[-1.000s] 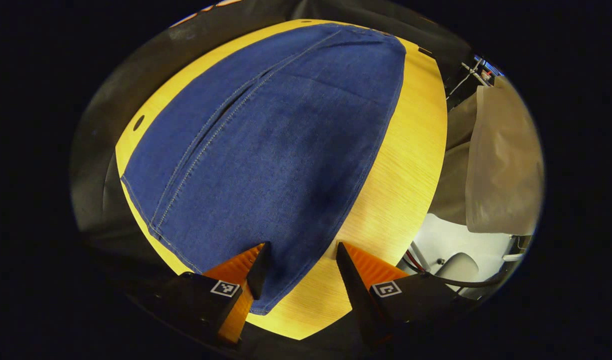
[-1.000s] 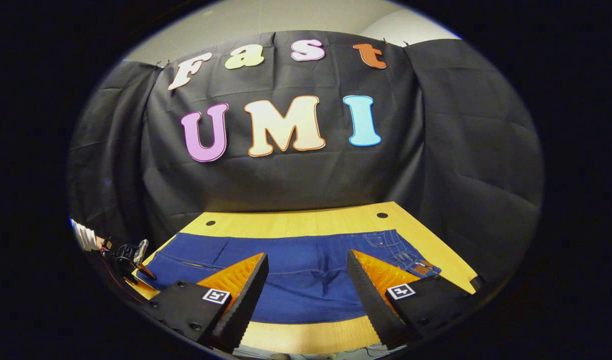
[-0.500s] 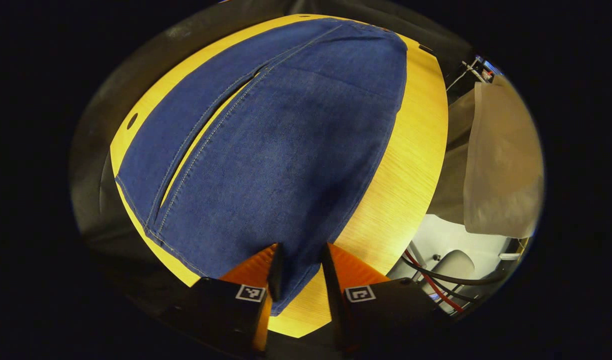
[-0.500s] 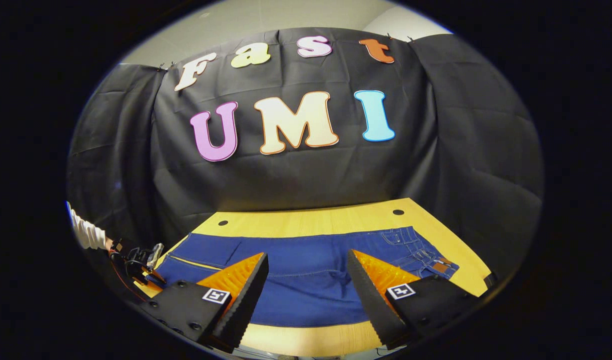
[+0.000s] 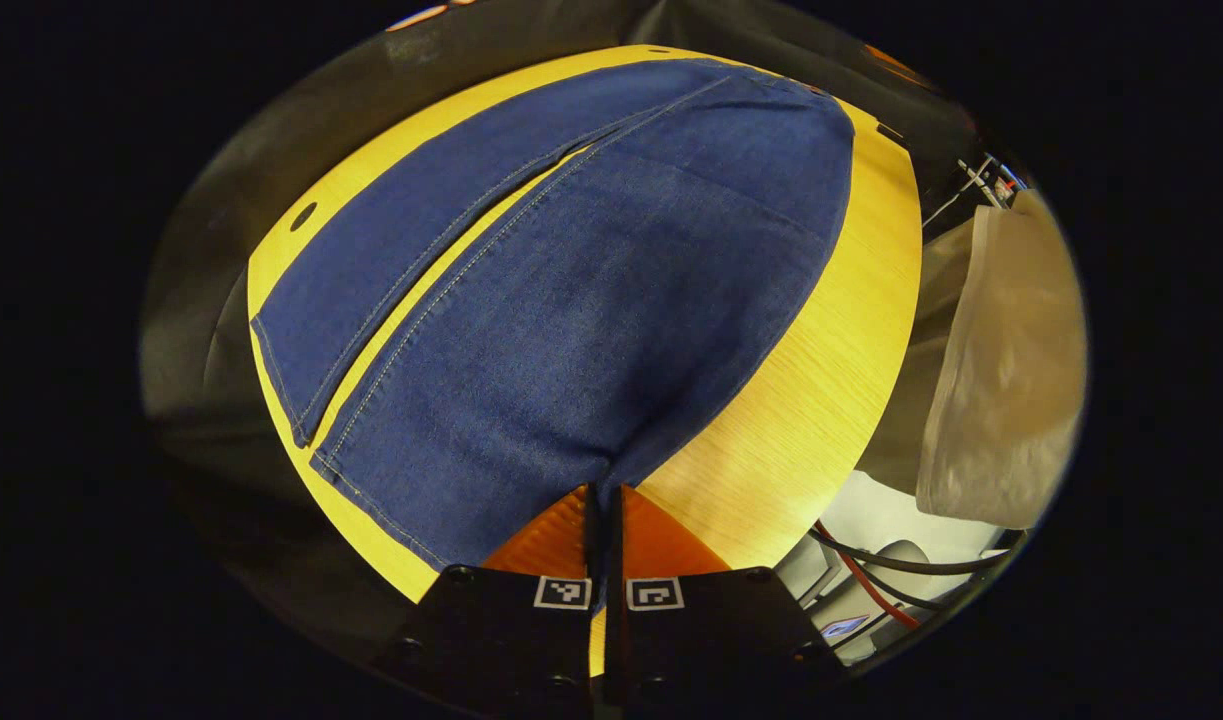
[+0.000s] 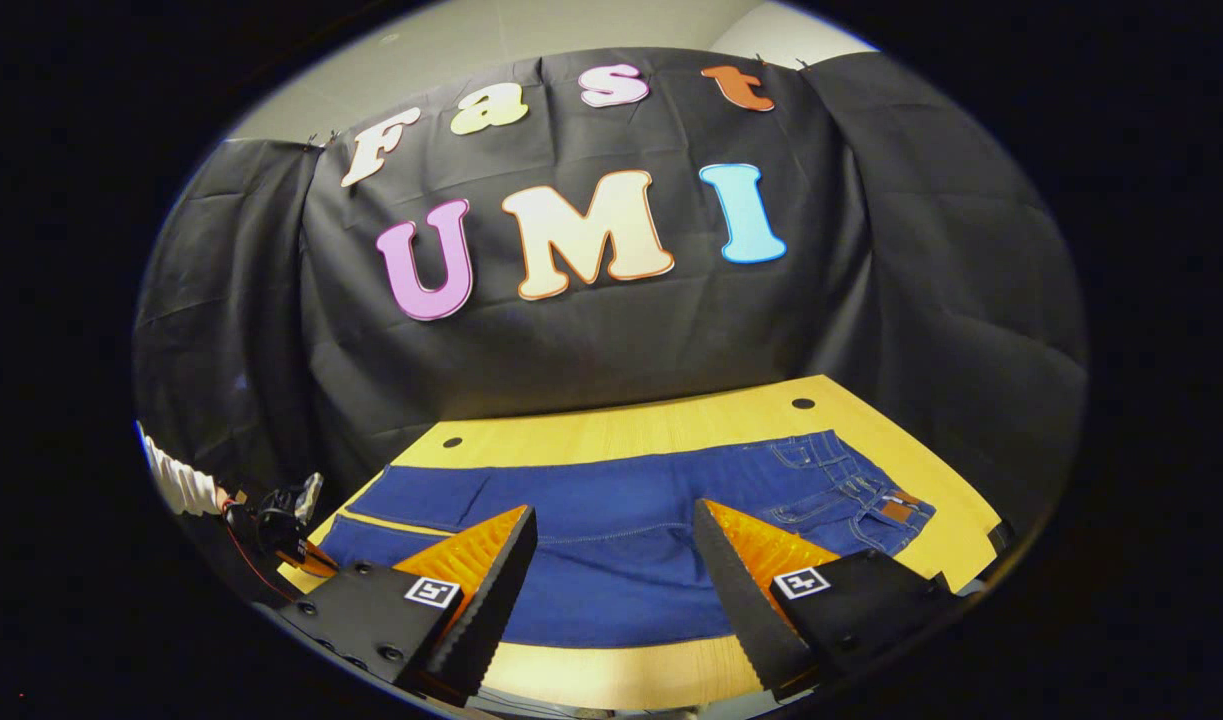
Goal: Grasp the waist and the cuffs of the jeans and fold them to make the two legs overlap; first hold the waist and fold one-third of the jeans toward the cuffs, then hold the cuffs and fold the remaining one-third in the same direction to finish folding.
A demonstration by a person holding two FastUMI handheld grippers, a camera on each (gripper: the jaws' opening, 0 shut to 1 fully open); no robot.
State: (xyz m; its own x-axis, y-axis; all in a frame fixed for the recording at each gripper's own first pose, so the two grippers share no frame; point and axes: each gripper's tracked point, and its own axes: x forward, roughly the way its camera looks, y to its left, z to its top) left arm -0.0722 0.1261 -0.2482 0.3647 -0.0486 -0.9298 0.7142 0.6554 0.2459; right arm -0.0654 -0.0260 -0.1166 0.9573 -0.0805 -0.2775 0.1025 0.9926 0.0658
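Left gripper (image 5: 603, 500) clamped on a cuff corner of the jeans (image 5: 571, 290) — right gripper (image 6: 611, 545) spread wide above the table (image 6: 611, 440).

In the left gripper view the two fingers are pressed together on the near hem of one leg, and the denim runs away from them across the wooden table toward the waist, the second leg lying alongside with a thin strip of tabletop between them. In the right gripper view the jeans lie flat and lengthwise — waist (image 6: 886, 500) at the right — and the fingers (image 6: 491, 560) stand well apart, holding nothing; at the far left a hand in a white sleeve (image 6: 176, 485) holds the other gripper at the cuffs.
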